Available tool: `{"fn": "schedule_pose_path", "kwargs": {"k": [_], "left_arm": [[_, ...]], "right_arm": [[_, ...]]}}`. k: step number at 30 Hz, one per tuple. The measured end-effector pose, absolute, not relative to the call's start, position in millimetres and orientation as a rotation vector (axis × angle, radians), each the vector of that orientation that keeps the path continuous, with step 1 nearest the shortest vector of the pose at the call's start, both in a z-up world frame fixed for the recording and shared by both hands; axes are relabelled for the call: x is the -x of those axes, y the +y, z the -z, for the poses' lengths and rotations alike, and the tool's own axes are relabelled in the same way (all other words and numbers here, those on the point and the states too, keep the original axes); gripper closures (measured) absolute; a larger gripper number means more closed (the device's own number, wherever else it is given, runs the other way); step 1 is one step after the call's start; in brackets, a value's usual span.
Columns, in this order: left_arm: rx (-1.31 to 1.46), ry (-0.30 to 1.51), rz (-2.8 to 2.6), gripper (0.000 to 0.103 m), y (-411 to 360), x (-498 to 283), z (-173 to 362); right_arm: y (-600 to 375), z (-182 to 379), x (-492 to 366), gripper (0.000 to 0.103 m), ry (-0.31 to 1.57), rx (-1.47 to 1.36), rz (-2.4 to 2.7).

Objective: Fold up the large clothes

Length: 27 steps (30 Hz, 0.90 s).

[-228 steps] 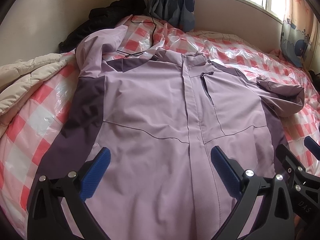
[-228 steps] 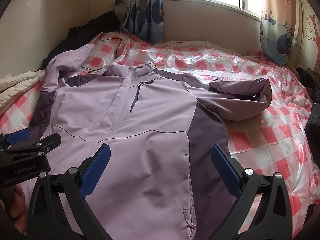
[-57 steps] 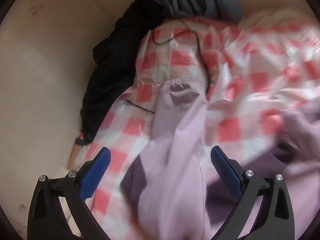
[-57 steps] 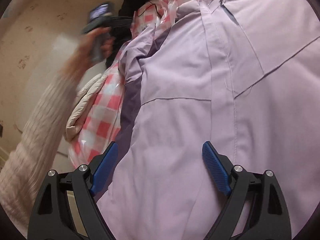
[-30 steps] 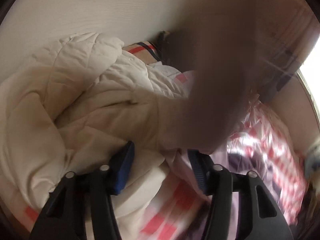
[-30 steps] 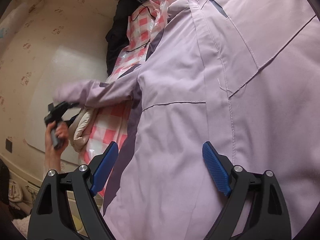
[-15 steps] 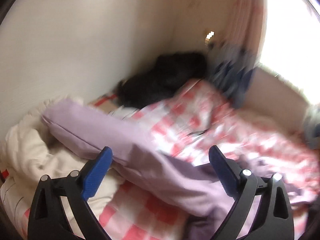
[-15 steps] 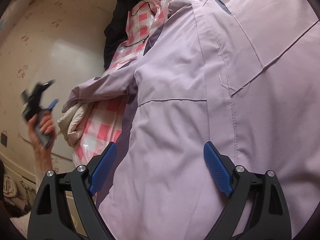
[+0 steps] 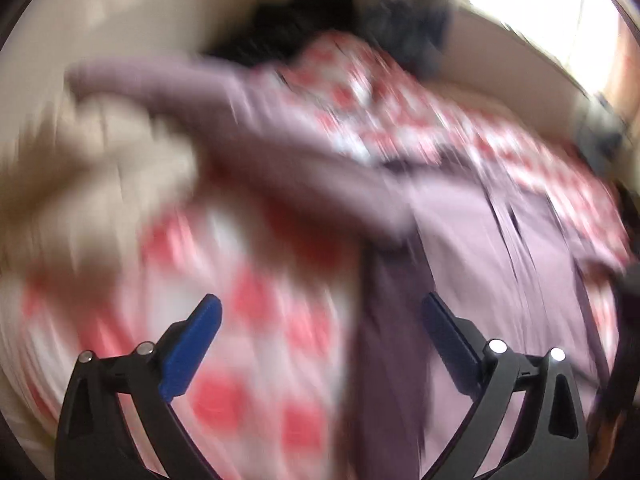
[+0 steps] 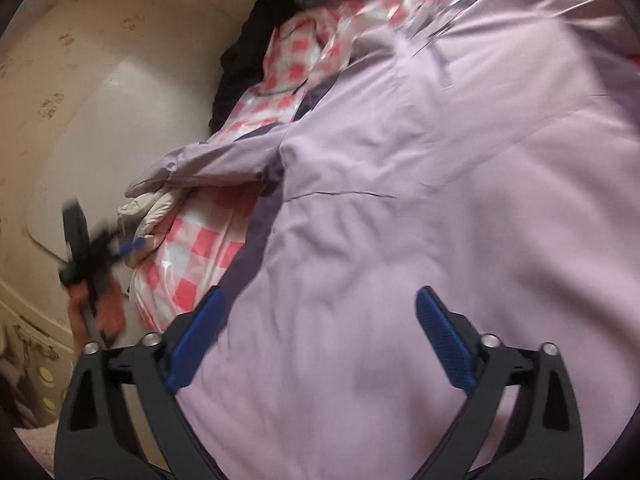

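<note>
A lilac jacket (image 10: 400, 200) with dark purple side panels lies front up on the bed. Its sleeve (image 10: 216, 160) stretches out to the left, over a cream quilt. My right gripper (image 10: 320, 298) hovers above the jacket's lower front, its jaws opening with nothing between them. The left wrist view is motion-blurred. There my left gripper (image 9: 320, 308) hangs over the checked cover beside the jacket (image 9: 500, 240), its jaws opening and empty, well short of the sleeve (image 9: 240, 120). The right wrist view shows the left gripper (image 10: 108, 236) blurred at the bed's left edge, held by a hand (image 10: 100, 312).
A pink-and-white checked cover under clear plastic (image 10: 200, 248) covers the bed. A cream quilt (image 10: 148, 208) lies bunched at its left edge. Black clothing (image 10: 248, 52) is piled in the far corner against the wall. A bright window (image 9: 540, 8) and curtains stand beyond the bed.
My left gripper has opened and let go of the sleeve, which now lies stretched out to the left. It has swung back toward the jacket's side. My right gripper has risen a little and widened.
</note>
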<state>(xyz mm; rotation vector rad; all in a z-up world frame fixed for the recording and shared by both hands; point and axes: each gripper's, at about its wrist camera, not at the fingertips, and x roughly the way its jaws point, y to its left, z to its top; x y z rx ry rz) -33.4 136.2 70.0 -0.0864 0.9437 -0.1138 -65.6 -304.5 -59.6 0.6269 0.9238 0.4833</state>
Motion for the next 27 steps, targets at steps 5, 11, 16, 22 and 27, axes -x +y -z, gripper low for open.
{"fn": "schedule_pose_path", "kwargs": {"k": [5, 11, 16, 22, 27], "left_arm": [[0.186, 1.195, 0.191, 0.007, 133, 102, 8], [0.410, 1.286, 0.238, 0.007, 155, 156, 50], [0.507, 1.357, 0.289, 0.007, 167, 181, 70], [0.505, 1.371, 0.318, 0.056, 147, 187, 73], [0.578, 1.232, 0.404, 0.087, 142, 187, 16]], "right_arm": [[-388, 27, 153, 0.007, 0.868, -0.630, -0.322], [-503, 35, 223, 0.007, 0.929, -0.699, -0.050], [-515, 81, 234, 0.007, 1.062, -0.813, -0.115], [-493, 85, 231, 0.066, 1.013, -0.830, -0.243], [-484, 38, 231, 0.078, 0.826, -0.887, -0.366]]}}
